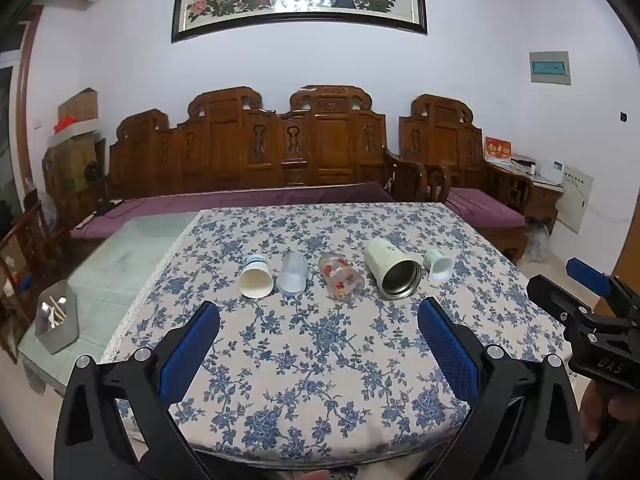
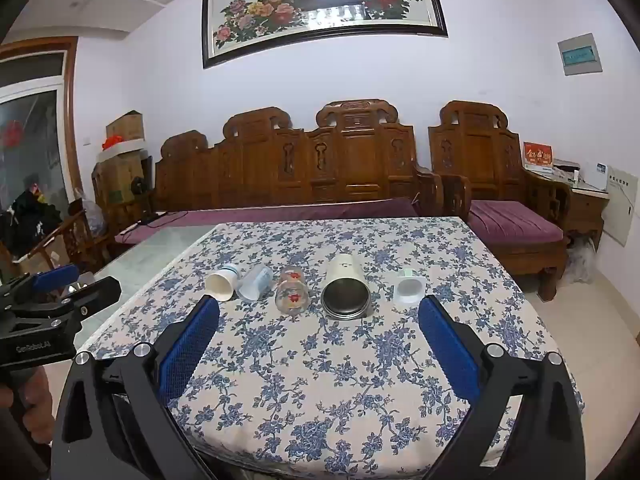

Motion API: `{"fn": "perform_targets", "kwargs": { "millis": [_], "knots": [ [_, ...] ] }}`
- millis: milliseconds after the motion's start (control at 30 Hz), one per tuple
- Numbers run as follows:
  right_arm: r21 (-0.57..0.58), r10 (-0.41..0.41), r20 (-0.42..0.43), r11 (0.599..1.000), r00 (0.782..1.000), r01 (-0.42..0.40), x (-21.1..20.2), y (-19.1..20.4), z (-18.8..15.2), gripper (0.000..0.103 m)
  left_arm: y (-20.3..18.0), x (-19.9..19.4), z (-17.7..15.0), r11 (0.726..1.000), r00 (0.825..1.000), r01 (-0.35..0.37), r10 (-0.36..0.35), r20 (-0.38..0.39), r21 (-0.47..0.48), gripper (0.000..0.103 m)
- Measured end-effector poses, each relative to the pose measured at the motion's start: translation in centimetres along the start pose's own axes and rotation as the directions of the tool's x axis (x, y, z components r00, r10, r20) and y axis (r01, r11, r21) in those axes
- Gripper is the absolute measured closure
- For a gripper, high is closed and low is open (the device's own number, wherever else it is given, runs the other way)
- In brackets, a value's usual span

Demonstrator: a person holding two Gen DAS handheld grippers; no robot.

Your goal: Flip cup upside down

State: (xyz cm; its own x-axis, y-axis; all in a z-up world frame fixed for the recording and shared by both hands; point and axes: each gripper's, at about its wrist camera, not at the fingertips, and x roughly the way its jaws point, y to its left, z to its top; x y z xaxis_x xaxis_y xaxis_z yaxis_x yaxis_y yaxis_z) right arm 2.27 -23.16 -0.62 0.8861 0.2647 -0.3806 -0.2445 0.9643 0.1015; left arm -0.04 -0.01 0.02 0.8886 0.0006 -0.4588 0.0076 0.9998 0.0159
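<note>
Left wrist view shows my left claw (image 1: 318, 344) wide open, empty, five cups (image 1: 344, 276) lying sideways ahead, mouths toward me.

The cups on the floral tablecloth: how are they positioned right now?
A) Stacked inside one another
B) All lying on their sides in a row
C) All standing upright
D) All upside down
B: the five cups, from the white paper cup to the steel-lined tumbler, lie sideways with mouths facing the cameras.
</note>
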Motion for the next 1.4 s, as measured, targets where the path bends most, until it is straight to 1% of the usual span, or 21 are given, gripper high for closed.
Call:
{"fn": "perform_targets", "kwargs": {
  "millis": [500,900,1400],
  "knots": [
    [-0.004,-0.003,-0.005,1.000,1.000,0.003,0.03,0.01,0.01,0.003,0.28,-0.19,0.02,1.000,1.000,0.009,-0.009,0.004,-0.009,0.008],
    [-0.003,-0.003,-0.006,1.000,1.000,0.003,0.08,-0.08,0.01,0.003,-0.20,-0.71,0.78,1.000,1.000,0.016,-0.016,0.014,-0.011,0.008],
    [-0.001,-0.003,-0.007,1.000,1.000,0.003,-0.03,0.11,0.00,0.003,-0.11,-0.65,0.51,1.000,1.000,0.021,-0.020,0.020,-0.015,0.008]
  ]
}}
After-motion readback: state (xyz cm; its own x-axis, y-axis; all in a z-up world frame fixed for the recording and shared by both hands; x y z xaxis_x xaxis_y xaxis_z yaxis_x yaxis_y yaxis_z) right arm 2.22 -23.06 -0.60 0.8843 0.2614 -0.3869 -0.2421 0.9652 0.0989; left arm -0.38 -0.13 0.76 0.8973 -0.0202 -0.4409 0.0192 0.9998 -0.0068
